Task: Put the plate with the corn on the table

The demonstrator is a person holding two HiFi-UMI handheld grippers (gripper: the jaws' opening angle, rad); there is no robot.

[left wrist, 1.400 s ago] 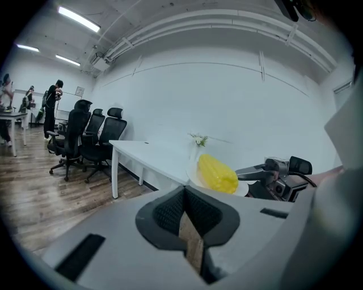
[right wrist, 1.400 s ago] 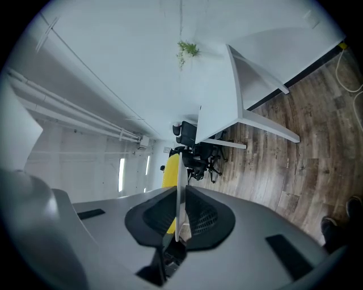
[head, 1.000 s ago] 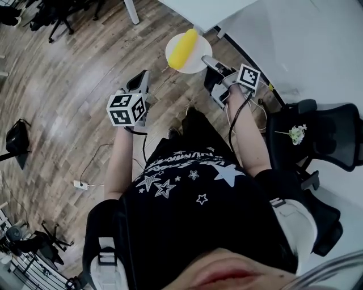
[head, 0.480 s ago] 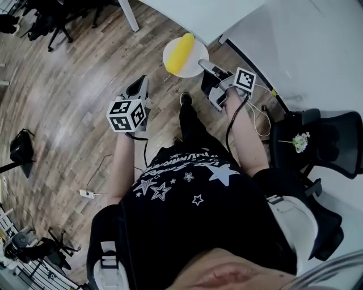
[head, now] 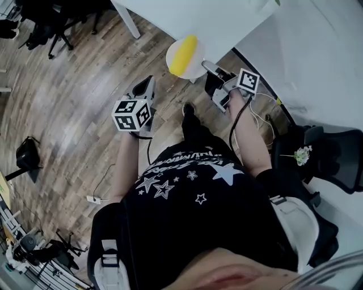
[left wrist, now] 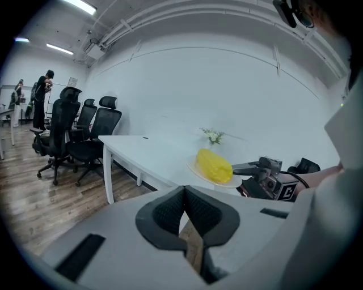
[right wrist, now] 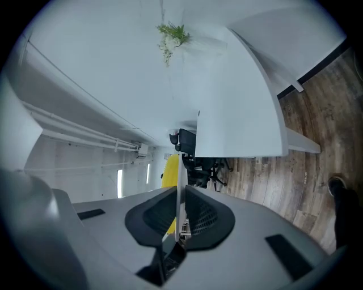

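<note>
A round white plate (head: 197,63) is pinched by its rim in the right gripper (head: 205,64) and juts out level ahead of the jaws. 1 yellow corn cob (head: 182,54) lies across it. The white rectangular table (head: 187,17) lies just beyond the gripper's tips, its near corner under the plate's far edge; contact unclear.

The right gripper (right wrist: 179,205) pinches a plate (right wrist: 181,170) seen edge-on, with yellow corn (right wrist: 170,170) on its left face. The white tabletop (right wrist: 238,113) lies beyond, with what are probably office chairs (right wrist: 195,158) behind it.
</note>
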